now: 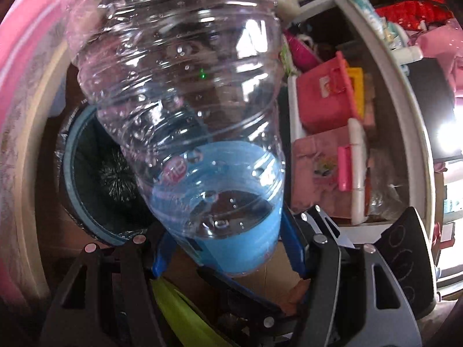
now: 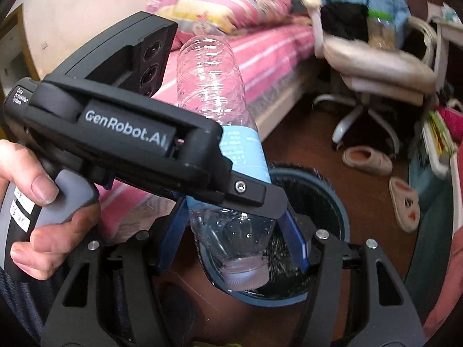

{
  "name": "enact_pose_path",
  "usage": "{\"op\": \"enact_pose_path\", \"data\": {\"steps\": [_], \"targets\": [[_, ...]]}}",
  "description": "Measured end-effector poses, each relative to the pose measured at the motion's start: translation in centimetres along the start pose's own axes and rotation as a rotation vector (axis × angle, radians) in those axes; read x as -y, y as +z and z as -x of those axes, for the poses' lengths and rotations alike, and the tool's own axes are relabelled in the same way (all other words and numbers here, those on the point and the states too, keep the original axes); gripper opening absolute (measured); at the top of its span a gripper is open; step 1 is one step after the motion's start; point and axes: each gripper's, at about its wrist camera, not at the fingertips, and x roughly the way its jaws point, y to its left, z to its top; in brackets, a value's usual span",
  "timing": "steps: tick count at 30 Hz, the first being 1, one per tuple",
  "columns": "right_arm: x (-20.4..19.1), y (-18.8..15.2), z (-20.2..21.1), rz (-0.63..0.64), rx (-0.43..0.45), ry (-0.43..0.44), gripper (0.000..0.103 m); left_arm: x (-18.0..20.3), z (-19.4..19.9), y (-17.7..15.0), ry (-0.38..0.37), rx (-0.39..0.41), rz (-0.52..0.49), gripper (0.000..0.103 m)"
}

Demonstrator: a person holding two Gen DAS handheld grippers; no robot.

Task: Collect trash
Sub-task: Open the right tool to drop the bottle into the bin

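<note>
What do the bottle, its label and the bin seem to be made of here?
Bottle: clear thin plastic, glossy, with ribbed walls and droplets inside.
Label: light blue, probably plastic film; it wraps smoothly and shows printed text.
Bin: blue rim looks like hard, matte plastic; the dark liner inside seems to be a thin, crinkled plastic bag, though blur leaves that open.

Left tool (image 2: 231, 211) and right tool (image 2: 234, 248) both clamped, left hand (image 2: 37, 202) gripping handle
</note>
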Motion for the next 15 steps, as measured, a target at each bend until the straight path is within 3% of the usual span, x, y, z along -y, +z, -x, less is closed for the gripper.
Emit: {"op": "enact_pose_path", "data": {"steps": [2,3,5,6,7,10,15], "targets": [[0.6,-0.5,-1.1,-0.023,-0.028,-0.009,0.063,-1.0,-1.3,0.6,0.023,-0.035,0.022,0.071],[0.8,-0.7,-1.6,-0.028,-0.042,-0.02,0.063,-1.6,-1.7,0.9,0.072,-0.044,0.032,0.083],[0.8,-1.2,-2.7,-0.01,-0.085,-0.09,0.083,-2.4,-2.3,1.2,0.178,-0.038,0.037,0.09],[0.9,-1.5,-3.4,0.006,-0.111,-0.171,0.086,-2.9,-2.4,1.4,0.208,-0.04,0.047,0.09],[1.0,-1.5,-3.5,0.004,-0.111,-0.197,0.09,-4.2,-2.5,1.6,0.224,-0.049,0.077,0.09],[2.0,-1.6,-3.4,-0.045,-0.122,-0.203,0.092,-5.9,-2.0,1.7,0.218,-0.055,0.169,0.089],[2.3,-1.0,-2.4,-0.094,-0.115,-0.183,0.092,-3.9,-1.5,1.9,0.179,0.003,0.175,0.09]]}}
